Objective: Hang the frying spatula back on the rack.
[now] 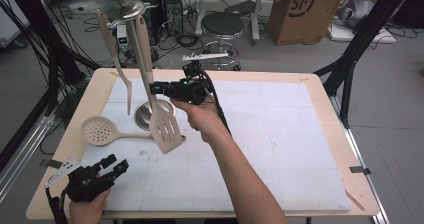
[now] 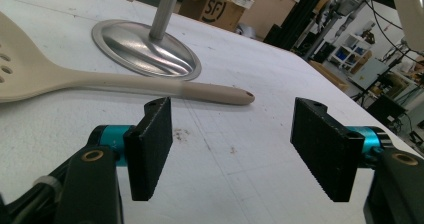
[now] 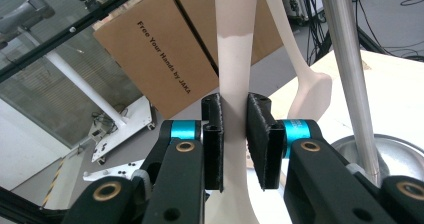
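Note:
A metal utensil stand point(image 1: 135, 59) rises from a round base point(image 1: 142, 115) at the table's back left. From its top hang a beige fork point(image 1: 125, 84) and a beige slotted spatula point(image 1: 165, 126). My right gripper point(image 1: 156, 88) comes in from the right and is shut on the spatula's handle point(image 3: 235, 44); the right gripper point(image 3: 235, 104) has both pads against the handle, with the stand's pole point(image 3: 345, 74) beside it. A beige skimmer point(image 1: 100, 130) lies flat left of the base. My left gripper point(image 1: 116, 162) point(image 2: 232, 109) rests open at the front left, nothing between its jaws, facing the skimmer's handle point(image 2: 200, 90).
The white mat point(image 1: 280, 134) covers most of the wooden table point(image 1: 325, 91). Behind the table stand a round stool point(image 1: 221, 26) and a cardboard box point(image 1: 300, 9). Black frame legs point(image 1: 350, 59) stand off the right edge, and cables trail at the left.

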Demonstrator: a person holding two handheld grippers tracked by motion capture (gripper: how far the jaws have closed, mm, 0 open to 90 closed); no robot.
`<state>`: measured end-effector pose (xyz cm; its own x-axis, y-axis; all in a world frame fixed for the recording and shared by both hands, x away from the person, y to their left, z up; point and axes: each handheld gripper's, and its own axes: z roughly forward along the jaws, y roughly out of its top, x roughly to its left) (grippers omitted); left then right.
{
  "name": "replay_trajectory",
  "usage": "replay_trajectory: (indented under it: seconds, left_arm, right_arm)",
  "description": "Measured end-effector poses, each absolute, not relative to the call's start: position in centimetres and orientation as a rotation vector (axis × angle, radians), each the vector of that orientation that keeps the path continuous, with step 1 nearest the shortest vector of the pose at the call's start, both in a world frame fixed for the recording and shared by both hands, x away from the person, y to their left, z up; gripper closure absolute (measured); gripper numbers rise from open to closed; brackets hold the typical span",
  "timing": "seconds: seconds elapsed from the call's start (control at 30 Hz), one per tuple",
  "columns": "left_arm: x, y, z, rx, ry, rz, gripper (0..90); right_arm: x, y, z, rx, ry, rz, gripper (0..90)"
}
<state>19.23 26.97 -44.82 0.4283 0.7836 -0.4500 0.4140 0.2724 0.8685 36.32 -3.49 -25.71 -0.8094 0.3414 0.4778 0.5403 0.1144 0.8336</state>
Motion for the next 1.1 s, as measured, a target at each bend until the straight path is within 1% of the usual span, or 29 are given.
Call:
replay_trajectory:
  seconds: [0.13, 0.17, 0.23, 0.3, 0.5, 0.6, 0.73, 0.93, 1.1]
  left_arm:
    - [19.2, 27.0, -44.8, 1.344, 1.183, 0.350, 33.8]
    - [19.2, 27.0, -44.8, 1.349, 1.179, 0.352, 33.8]
    - [19.1, 27.0, -44.8, 1.349, 1.178, 0.352, 33.7]
    - [19.1, 27.0, -44.8, 1.346, 1.179, 0.350, 33.8]
    - [19.2, 27.0, -44.8, 1.351, 1.178, 0.351, 33.7]
    - [19.2, 26.9, -44.8, 1.349, 1.179, 0.349, 33.7]
    - [19.2, 26.9, -44.8, 1.347, 1.178, 0.350, 33.7]
    - [19.2, 26.8, -44.8, 1.348, 1.177, 0.348, 33.8]
    - [19.3, 26.8, -44.8, 1.352, 1.176, 0.346, 33.8]
  right_arm:
    - [36.5, -3.4, -25.8, -0.900, -2.224, -1.772, 76.6]
    - [36.5, -3.4, -25.9, -0.917, -2.223, -1.769, 74.7]
    - [36.8, -3.5, -26.1, -0.940, -2.193, -1.764, 65.3]
    - [37.1, -3.6, -26.2, -0.970, -2.169, -1.765, 58.5]
    - [37.4, -5.1, -25.6, -1.053, -2.078, -1.883, 52.5]
    - [37.2, -5.6, -25.1, -1.058, -2.035, -1.991, 52.1]
    - [36.7, -5.7, -24.5, -1.057, -1.996, -2.109, 56.0]
    - [36.6, -5.0, -23.5, -1.053, -1.994, -2.153, 56.1]
    - [36.8, -4.8, -23.4, -1.070, -1.954, -2.172, 55.9]
